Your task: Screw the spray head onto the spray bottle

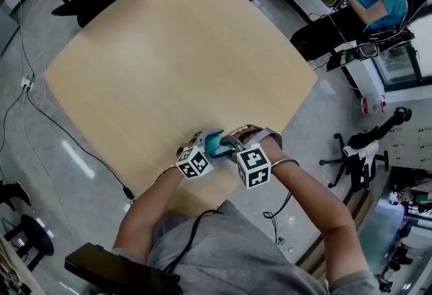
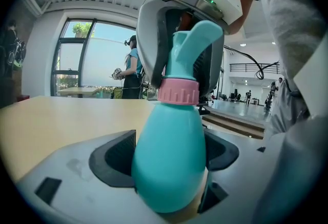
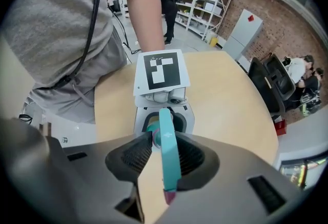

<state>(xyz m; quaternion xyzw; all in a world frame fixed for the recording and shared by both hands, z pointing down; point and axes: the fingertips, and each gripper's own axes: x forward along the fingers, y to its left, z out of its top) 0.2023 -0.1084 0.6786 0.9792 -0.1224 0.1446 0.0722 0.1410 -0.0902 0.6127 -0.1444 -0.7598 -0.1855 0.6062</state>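
- The left gripper's (image 2: 168, 166) dark pads (image 2: 117, 159) stood wide apart and pressed on the two flanks of the teal spray bottle (image 2: 166, 130), clamping its broad belly between them.
- The right gripper's (image 3: 166, 159) ribbed pads (image 3: 134, 155) lay against the two flat sides of the teal spray head (image 2: 192, 48), closed on it from above.
- The spray head sat on top of the bottle's neck, with the pink ribbed collar (image 2: 178, 92) between head and body; the bottle stood upright.
- In the right gripper view the head showed edge-on as a narrow teal strip with a pink tip at its near end, and the left gripper's white body lay directly beyond it.
- In the left gripper view the right gripper came down from above, its grey-white shell wrapping both sides of the head.
- In the head view the two grippers met over the near edge of the light wooden table (image 1: 169, 50), just in front of the person; whether the bottle's base rested on the top could not be told.
- Each gripper carried a cube with black-and-white markers: the left cube (image 1: 194, 162) and the right cube (image 1: 254, 165) sat close side by side.
- The person's bare forearms (image 1: 317, 199) ran back from the grippers to a grey shirt (image 1: 223, 246).
- A black cable (image 1: 67, 135) trailed over the floor left of the table, and a second person (image 1: 381, 3) in a teal top sat well apart at the upper right.
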